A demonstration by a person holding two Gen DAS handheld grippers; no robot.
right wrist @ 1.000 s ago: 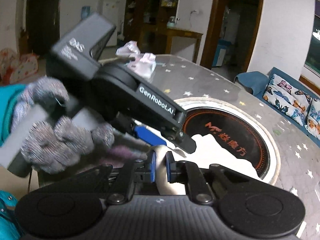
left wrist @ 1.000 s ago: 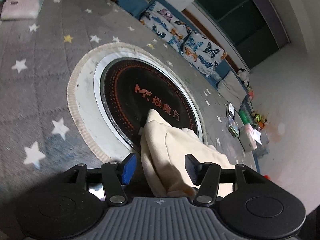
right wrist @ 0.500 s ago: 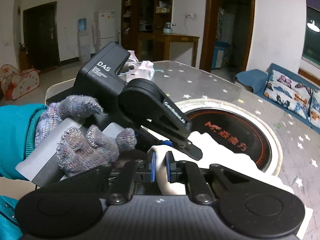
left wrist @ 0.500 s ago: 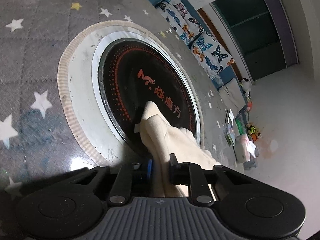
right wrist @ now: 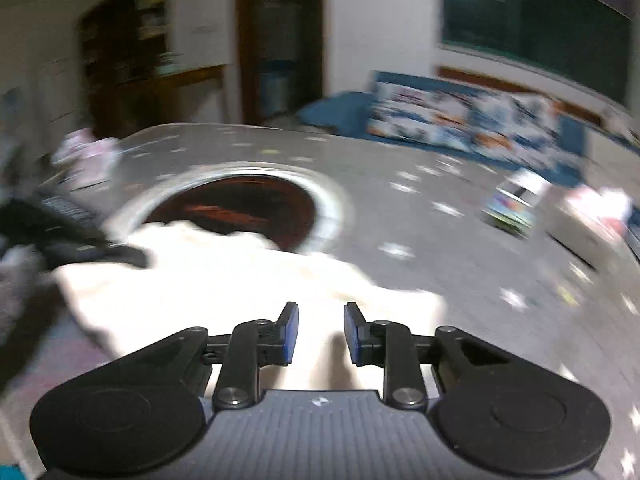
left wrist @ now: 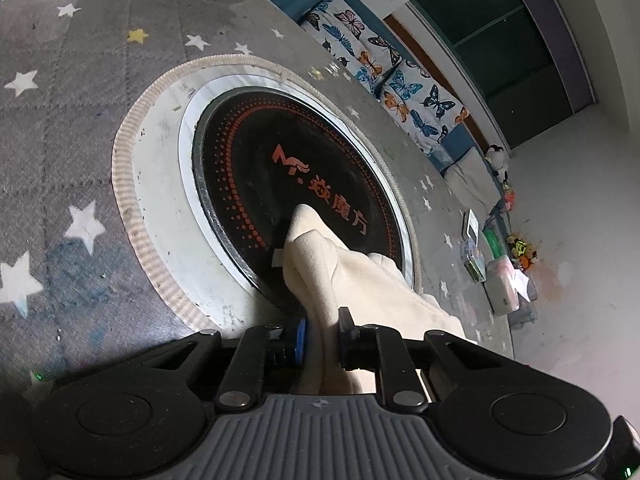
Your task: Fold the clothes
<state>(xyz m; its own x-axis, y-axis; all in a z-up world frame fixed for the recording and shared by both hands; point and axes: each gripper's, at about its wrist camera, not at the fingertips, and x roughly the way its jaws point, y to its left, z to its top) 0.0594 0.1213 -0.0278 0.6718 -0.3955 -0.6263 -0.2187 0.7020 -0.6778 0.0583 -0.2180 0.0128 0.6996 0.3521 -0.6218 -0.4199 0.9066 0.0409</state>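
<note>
A cream garment [left wrist: 320, 268] lies over the near rim of the black round hob [left wrist: 276, 184] set in the grey star-patterned table. My left gripper [left wrist: 322, 336] is shut on a raised fold of it, cloth pinched between the blue pad and the black one. In the blurred right wrist view the same cream garment [right wrist: 224, 280] spreads in front of my right gripper [right wrist: 320, 332], whose jaws are opening; the pads stand apart above the cloth and press on nothing. The left gripper [right wrist: 76, 240] shows as a dark blur at the left edge there.
The grey star table [left wrist: 68, 128] curves away on all sides. A pink-white packet [right wrist: 88, 156] lies far left. Booklets [right wrist: 516, 204] and a white box [right wrist: 588, 220] sit at the right. A sofa with butterfly cushions [left wrist: 384, 68] stands beyond the table edge.
My left gripper closed onto the garment fold and has stayed shut. My right gripper let go of the cloth it pinched, opened, and swung quickly to the right.
</note>
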